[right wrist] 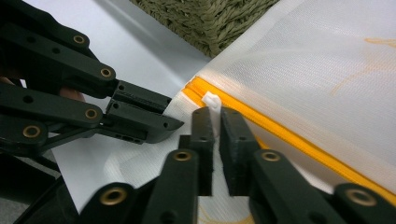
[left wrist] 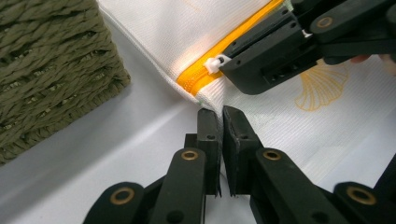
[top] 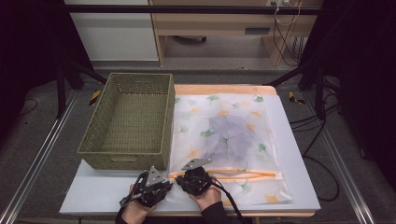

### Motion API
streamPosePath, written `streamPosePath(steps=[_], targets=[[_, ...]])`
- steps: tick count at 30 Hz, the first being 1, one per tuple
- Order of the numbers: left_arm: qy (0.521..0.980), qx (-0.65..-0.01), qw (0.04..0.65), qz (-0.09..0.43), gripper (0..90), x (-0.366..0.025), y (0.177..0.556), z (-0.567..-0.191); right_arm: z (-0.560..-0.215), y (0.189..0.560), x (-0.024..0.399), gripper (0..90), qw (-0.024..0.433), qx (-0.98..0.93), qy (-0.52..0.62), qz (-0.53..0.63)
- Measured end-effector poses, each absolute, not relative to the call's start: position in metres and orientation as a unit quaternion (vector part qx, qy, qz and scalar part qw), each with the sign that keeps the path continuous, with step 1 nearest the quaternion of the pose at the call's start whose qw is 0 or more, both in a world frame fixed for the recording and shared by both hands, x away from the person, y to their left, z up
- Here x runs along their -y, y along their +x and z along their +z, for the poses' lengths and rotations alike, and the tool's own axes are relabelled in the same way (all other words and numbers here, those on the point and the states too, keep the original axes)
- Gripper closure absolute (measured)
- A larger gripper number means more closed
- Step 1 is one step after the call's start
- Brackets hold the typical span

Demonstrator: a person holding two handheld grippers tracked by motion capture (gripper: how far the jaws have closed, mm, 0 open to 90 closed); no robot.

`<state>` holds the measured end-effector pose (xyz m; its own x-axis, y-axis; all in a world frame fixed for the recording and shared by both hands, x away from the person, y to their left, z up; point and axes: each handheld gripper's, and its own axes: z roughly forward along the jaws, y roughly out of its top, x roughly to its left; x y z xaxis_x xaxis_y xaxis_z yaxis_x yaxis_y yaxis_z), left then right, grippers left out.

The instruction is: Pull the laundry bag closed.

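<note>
The white zipper pull (right wrist: 212, 100) sits at the near left end of the orange zipper (top: 243, 175) on the mesh laundry bag (top: 224, 140), which lies flat on the pale table board (top: 299, 186), just right of the woven basket (top: 128, 121). The right gripper (right wrist: 213, 113) has its jaws nearly together, pinching that pull between the tips. Right beside it, the left gripper (left wrist: 221, 113) clamps the bag's corner fabric, jaws closed on the cloth just below the zipper's end. In the high view both hands (top: 205, 196) crowd the bag's near left corner. A dark garment shows through the mesh, with ginkgo leaves printed on the bag.
</note>
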<state>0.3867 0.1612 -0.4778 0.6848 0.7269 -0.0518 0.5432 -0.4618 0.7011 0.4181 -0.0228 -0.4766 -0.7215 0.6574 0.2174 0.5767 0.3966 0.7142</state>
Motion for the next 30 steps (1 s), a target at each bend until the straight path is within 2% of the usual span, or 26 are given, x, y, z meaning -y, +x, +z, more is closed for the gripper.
streamPosePath(steps=[2,11,16,22,24,30], targets=[[0.845,-0.375,0.358,0.129,84.3,-0.161,0.387,-0.478,-0.478,0.419,0.023,88.6,0.051,-0.836,0.367,0.404],[0.845,-0.375,0.359,0.129,83.7,-0.161,0.387,-0.478,-0.477,0.418,0.022,89.6,0.056,-0.836,0.367,0.404],[0.838,-0.383,0.368,0.121,73.2,-0.161,0.39,-0.477,-0.474,0.416,0.025,89.7,0.056,-0.834,0.367,0.408],[0.83,-0.386,0.384,0.118,72.0,-0.161,0.394,-0.474,-0.469,0.415,0.027,89.7,0.064,-0.836,0.36,0.41],[0.829,-0.387,0.386,0.116,72.9,-0.159,0.395,-0.473,-0.468,0.414,0.027,89.7,0.066,-0.836,0.356,0.413],[0.823,-0.394,0.394,0.111,85.3,-0.158,0.394,-0.472,-0.466,0.414,0.03,89.7,0.065,-0.834,0.359,0.413]])
